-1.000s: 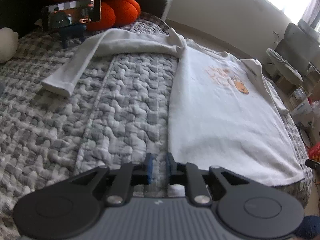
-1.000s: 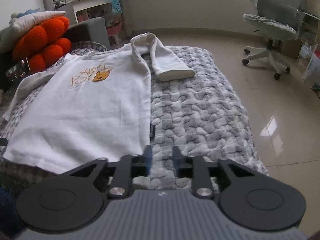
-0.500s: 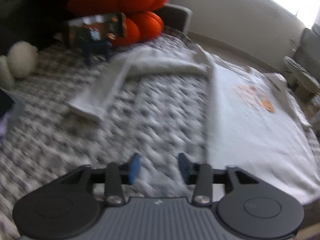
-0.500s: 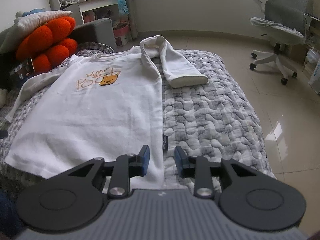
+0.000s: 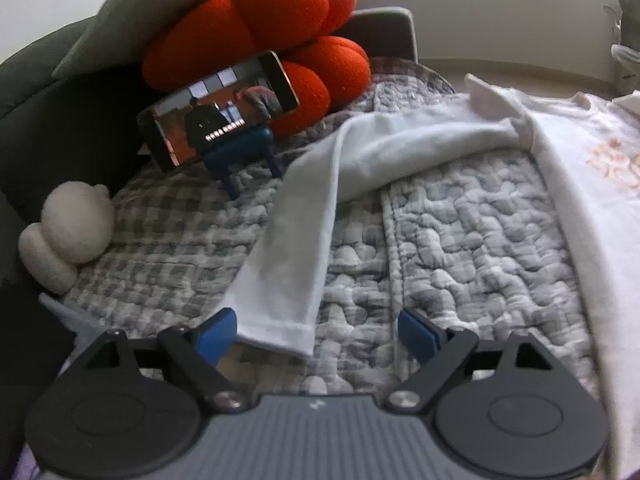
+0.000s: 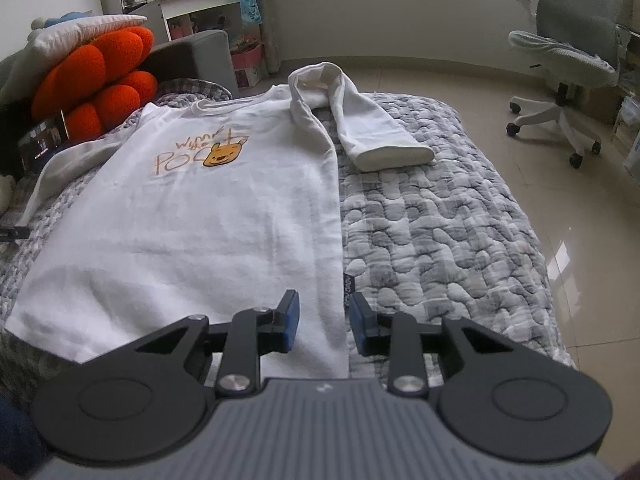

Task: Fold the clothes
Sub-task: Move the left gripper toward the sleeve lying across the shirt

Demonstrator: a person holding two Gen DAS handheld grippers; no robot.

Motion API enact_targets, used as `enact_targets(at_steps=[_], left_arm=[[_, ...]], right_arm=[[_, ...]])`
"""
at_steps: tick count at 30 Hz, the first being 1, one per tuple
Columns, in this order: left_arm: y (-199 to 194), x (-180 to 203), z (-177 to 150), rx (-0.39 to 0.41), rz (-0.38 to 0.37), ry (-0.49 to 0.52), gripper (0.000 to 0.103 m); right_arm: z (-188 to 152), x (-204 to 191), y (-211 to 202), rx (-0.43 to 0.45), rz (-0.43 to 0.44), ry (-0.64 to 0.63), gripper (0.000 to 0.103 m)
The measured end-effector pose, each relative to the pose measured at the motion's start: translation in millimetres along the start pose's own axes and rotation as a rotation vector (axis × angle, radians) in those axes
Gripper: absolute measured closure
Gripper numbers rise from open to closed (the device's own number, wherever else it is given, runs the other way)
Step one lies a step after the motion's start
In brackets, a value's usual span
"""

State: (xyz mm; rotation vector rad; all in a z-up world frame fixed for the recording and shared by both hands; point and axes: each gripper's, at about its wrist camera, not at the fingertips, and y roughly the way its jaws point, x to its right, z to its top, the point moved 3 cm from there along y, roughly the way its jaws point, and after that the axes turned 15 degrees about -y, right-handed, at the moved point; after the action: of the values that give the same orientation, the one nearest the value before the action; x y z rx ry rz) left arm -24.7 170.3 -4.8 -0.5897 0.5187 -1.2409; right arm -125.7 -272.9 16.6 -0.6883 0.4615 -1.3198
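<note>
White long-sleeved top (image 6: 208,216) is lying flat, print side up, on a grey quilted bed cover (image 6: 432,232); its collar is pointing away from both cameras toward an orange cushion (image 6: 96,88) at the head of the bed, and its hem is lying nearest the person, so the body's long axis is running from near to far.

Left sleeve (image 5: 288,248) is stretching out from the far shoulder, bending, then running down toward the left-wrist camera; its cuff (image 5: 276,338) is lying just ahead of the left gripper (image 5: 316,334), pointing back at it, closer to the left finger than to the right one; the sleeve's long axis is lining up roughly with the way this gripper is pointing. The left gripper's jaws have just been opening and are standing wide apart; the cuff is sitting in the gap between them, and nothing is being pinched. This hand is judged the nearer one for taking the left sleeve.

Right gripper (image 6: 322,326) is hovering over the near right corner of the top, at its side edge by the hem; its jaws are standing a little apart, straddling that edge, with a small dark label (image 6: 347,289) just ahead; no fabric is being pressed between the pads as far as can be seen. Right sleeve (image 6: 372,136) is lying well beyond it, folded at the shoulder, cuff pointing right toward the bed's edge.

A phone on a blue stand (image 5: 220,120) is standing beside the cushion.
</note>
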Motion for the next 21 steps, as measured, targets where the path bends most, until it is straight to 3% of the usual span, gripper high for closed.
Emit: enact_targets(at_steps=[1,2,3,4,6,10,18,21], left_arm=[[3.4,-0.1,0.1,0.002,-0.004,0.0,0.019],[4.8,-1.2,1.9,0.003,-0.014,-0.009,0.043],[7.7,-3.9,4.5,-0.014,-0.006,-0.019,0.084],[10.2,-9.5,8.2,-0.028,-0.003,-0.052,0.099],[14.6,-21.0,15.5,-0.054,0.001,-0.117,0.1],[0.8,-48.4,35.6,-0.024,-0.021,-0.226,0.1],[-59.0,-110.6,90.9,0.03,-0.239,-0.472,0.1],[-57.9,-131.1,109.7,0.05,-0.239,-0.533,0.1]], right_arm=[[0.4,-0.1,0.7,0.0,-0.002,-0.001,0.071],[0.8,0.2,1.4,-0.001,-0.004,-0.003,0.071],[1.3,0.6,2.2,-0.003,-0.006,-0.004,0.071],[1.9,0.9,3.1,-0.003,-0.008,-0.005,0.071],[3.5,1.3,4.8,-0.001,-0.009,-0.005,0.071],[6.6,-0.6,8.1,0.008,-0.005,-0.008,0.071],[15.3,-7.3,14.5,0.035,0.003,-0.012,0.071],[18.3,-9.9,16.4,0.042,0.009,-0.005,0.071]])
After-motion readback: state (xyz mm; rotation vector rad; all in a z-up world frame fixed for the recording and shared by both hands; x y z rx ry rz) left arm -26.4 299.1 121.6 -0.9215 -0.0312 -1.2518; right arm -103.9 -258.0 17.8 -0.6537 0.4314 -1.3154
